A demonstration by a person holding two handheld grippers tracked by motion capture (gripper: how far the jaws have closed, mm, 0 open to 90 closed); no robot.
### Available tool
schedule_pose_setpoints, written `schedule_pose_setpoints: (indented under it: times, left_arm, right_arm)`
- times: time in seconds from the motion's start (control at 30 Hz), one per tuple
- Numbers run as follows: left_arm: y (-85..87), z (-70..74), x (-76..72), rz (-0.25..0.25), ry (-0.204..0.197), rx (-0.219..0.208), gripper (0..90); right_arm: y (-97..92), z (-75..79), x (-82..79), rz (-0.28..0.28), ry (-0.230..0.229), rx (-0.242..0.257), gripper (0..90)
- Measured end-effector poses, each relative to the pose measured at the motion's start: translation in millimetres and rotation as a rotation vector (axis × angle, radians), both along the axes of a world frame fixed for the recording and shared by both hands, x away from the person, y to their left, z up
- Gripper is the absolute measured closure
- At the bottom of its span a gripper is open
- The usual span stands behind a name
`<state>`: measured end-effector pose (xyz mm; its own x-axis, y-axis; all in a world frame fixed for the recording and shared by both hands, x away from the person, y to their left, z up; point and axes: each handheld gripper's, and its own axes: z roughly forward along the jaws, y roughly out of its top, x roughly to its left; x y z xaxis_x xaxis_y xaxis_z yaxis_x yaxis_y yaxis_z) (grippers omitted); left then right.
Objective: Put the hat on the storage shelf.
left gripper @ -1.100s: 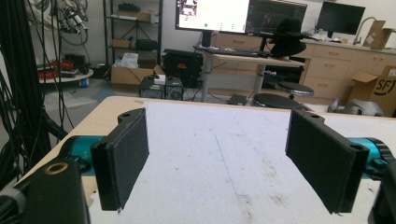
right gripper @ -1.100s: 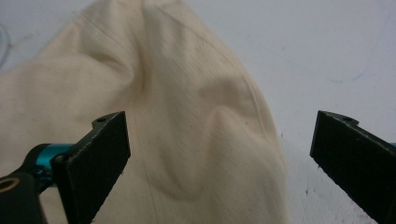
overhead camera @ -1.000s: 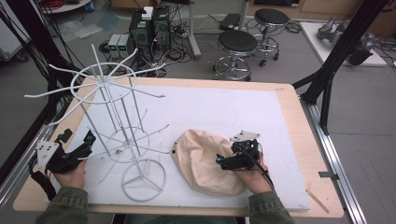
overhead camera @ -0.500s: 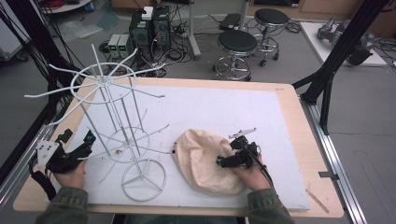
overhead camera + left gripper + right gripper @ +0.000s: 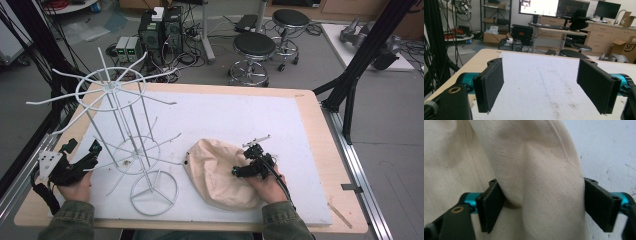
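The right gripper lies low on the right part of the cream cloth cap; its jaws have just been closing, and in the right gripper view a raised fold of the cap stands between the two black pads; both pads touch the fold and press into its sides (the cloth bulges over the left pad), so the gripper is pinching the cap, with the jaws well apart because the fold is thick; the right hand holds the gripper from behind, and a black cable runs back over the wrist.

The cap rests on the white mat, near the front edge of the table, just to the right of the white wire rack; the round foot of the rack lies close to the left rim of the cap, but I cannot tell if they touch.

The left gripper is at the left front corner of the table, beside the rack; its jaws are spread wide with nothing between them, as the left gripper view shows over bare mat.
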<state>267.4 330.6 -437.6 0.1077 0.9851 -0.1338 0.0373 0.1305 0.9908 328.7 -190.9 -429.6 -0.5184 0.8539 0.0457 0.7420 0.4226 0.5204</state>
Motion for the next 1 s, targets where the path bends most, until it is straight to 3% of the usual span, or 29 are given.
schedule_pose_setpoints:
  times: [0.07, 0.3, 0.37, 0.43, 0.5, 0.6, 1.0]
  left_arm:
    - [0.2, -0.1, 0.1, 0.005, 0.003, -0.003, 22.1]
    - [3.8, -1.1, 0.0, 0.017, 0.012, -0.034, 22.4]
    - [4.2, -1.1, -0.1, 0.015, 0.014, -0.037, 22.4]
    - [3.9, -1.2, 0.0, 0.016, 0.013, -0.036, 22.4]
    - [3.5, -1.2, 0.1, 0.013, 0.014, -0.034, 22.5]
    - [3.4, -1.2, -0.1, 0.013, 0.015, -0.034, 22.4]
    - [3.8, -1.4, -0.1, 0.013, 0.016, -0.040, 22.5]
  right_arm:
    - [1.0, 0.4, -0.6, 0.002, -0.007, -0.006, 28.1]
    - [-4.2, 6.6, -1.3, -0.029, -0.006, -0.003, 60.1]
    - [-3.8, 8.2, -2.3, -0.029, -0.016, -0.019, 64.4]
    - [-2.9, 8.8, -3.2, -0.021, -0.032, -0.036, 66.1]
    - [-0.6, 11.1, -6.7, -0.024, -0.083, -0.068, 70.7]
    - [-1.5, 12.6, -7.6, -0.029, -0.117, -0.073, 73.5]
    - [-7.2, 14.1, -9.6, -0.035, -0.148, -0.040, 76.1]
